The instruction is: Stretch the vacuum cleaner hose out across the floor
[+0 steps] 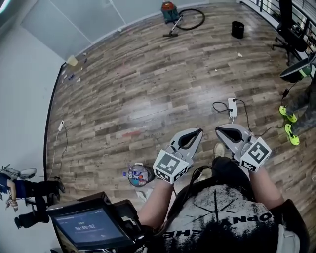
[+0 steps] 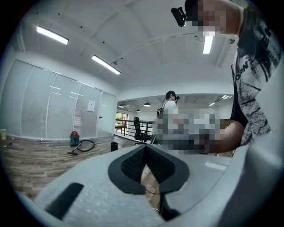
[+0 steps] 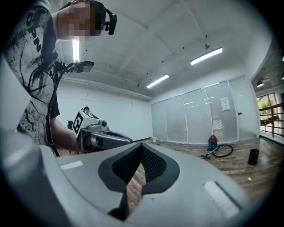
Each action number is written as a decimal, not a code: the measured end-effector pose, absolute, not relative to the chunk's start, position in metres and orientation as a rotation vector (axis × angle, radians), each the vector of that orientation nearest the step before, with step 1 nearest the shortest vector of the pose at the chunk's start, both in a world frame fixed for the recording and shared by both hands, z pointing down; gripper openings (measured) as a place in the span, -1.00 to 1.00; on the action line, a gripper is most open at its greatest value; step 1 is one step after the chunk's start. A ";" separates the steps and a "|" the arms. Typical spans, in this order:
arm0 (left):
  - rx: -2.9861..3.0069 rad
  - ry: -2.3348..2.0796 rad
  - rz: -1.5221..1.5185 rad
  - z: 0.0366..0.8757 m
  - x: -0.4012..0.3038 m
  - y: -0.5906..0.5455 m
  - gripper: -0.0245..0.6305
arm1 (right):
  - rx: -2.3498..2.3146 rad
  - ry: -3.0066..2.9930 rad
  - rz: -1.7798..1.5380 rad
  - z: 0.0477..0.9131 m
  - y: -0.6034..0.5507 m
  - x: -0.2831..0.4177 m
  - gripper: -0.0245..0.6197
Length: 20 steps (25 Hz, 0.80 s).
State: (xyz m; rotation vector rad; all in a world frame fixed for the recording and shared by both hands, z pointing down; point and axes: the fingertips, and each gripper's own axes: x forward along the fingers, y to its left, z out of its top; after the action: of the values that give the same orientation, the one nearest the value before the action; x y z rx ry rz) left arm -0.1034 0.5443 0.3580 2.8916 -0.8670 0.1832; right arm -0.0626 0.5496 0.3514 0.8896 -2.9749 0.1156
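Close in front of the person's chest, the left gripper [image 1: 199, 131] and right gripper [image 1: 218, 130] are held side by side, pointing out over the wood floor [image 1: 148, 84]. Each has its jaws pressed together on nothing, which suits hands with nothing within reach. Just beyond their tips lies a white power strip [image 1: 232, 106]. Well apart, at the floor's far edge by the glass wall, stands the vacuum cleaner [image 1: 169, 10] with its black hose [image 1: 203, 20] curled in a loop beside it, so I judge the stretching is not begun.
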 end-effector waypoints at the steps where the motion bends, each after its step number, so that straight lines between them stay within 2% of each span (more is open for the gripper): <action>1: 2.889 -0.869 0.180 0.358 -0.104 0.543 -0.93 | 0.891 -2.974 0.116 0.351 0.549 -0.061 -0.90; 7: 2.820 -0.899 0.213 0.381 -0.071 0.468 -0.93 | 0.874 -2.967 0.167 0.370 0.472 -0.019 -0.90; 20: 2.845 -0.991 0.119 0.345 0.016 0.297 -0.93 | 0.780 -2.992 0.166 0.352 0.321 0.085 -0.90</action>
State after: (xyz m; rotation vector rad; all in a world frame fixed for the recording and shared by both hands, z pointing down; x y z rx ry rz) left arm 0.0160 0.2970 0.3453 2.8448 -0.9912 0.1192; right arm 0.0850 0.3210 0.3518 0.7805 -2.9925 0.1662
